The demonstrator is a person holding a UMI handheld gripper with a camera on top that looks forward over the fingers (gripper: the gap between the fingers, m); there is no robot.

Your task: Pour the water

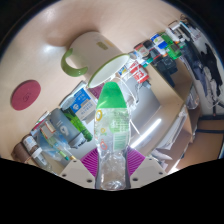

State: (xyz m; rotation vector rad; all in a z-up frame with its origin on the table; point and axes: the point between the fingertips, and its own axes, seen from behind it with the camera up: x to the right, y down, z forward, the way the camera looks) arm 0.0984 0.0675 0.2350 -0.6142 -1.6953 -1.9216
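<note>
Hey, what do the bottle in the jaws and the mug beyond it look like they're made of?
The bottle looks like clear, glossy plastic: you see through its body, and its top part is green. The mug looks like glazed ceramic, cream with a green handle and a soft sheen, though coated plastic is possible. The jaws press on the bottle.

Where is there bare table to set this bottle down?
The gripper is shut on the bottle. Bare table lies between the mug and the pink disc. Beyond the table edge it looks crowded with clutter.
</note>
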